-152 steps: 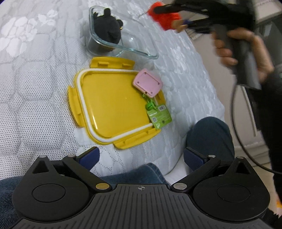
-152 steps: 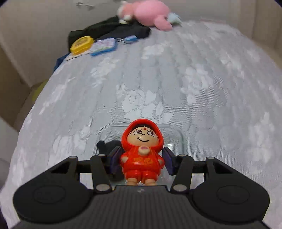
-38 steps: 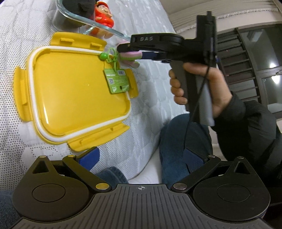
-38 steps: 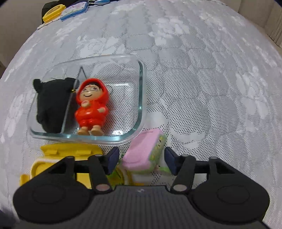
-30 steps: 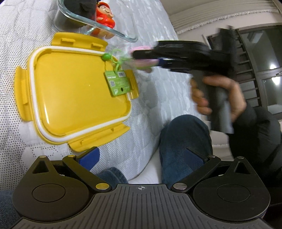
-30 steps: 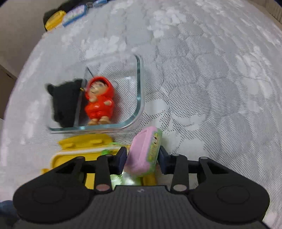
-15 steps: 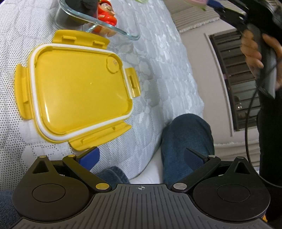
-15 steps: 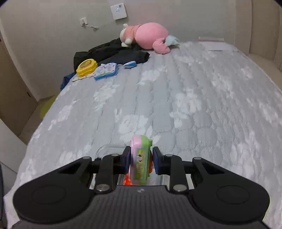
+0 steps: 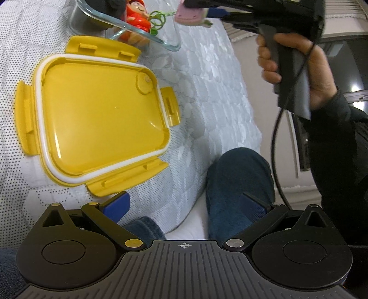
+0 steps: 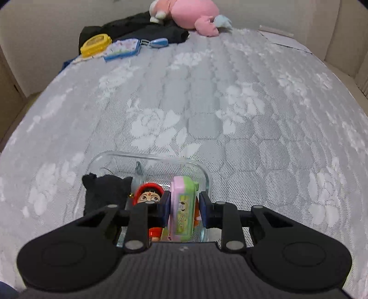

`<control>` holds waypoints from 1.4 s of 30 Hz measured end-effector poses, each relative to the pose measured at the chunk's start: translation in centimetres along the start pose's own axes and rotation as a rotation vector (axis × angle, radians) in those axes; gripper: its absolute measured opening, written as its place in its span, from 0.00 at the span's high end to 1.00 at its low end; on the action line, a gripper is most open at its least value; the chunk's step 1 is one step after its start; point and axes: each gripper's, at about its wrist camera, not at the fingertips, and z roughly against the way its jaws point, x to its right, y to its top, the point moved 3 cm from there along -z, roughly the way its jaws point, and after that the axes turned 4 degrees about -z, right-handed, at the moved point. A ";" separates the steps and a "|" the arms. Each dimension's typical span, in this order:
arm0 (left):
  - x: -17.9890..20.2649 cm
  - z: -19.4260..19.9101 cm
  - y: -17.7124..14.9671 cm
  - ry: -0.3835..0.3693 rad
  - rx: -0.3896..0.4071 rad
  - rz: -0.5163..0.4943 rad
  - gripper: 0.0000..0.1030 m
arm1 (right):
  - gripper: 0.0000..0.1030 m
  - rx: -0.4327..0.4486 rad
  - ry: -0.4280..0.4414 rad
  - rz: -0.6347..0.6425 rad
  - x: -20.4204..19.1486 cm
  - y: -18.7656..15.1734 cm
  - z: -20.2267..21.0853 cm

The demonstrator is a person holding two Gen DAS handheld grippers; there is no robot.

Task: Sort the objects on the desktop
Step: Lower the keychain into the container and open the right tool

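Glass box [image 10: 208, 177] on quilted mattress [image 10: 253, 115], right claw [image 10: 184, 205] clamping flat pink case [image 10: 182, 204], left claw [image 9: 184, 202] spread empty.

Glass container [image 9: 147, 36] cut off by the top edge in the left view; red figure [image 10: 149, 197] (lower body) hidden behind the right tongs [image 10: 185, 207].

Bedroom, quilted mattress [image 10: 230, 103], pink plush toy [image 10: 195, 13]

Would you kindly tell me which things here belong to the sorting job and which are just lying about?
In the job: pink and green toy case held by right gripper; glass container; red hooded figurine; black plush; yellow lid.

Lying about: pink plush; dark clothing; yellow case.
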 end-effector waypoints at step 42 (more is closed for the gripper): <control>-0.4 -0.1 0.2 -0.020 -0.004 0.012 0.00 | 0.75 0.166 -0.002 0.139 -4.2 0.8 0.3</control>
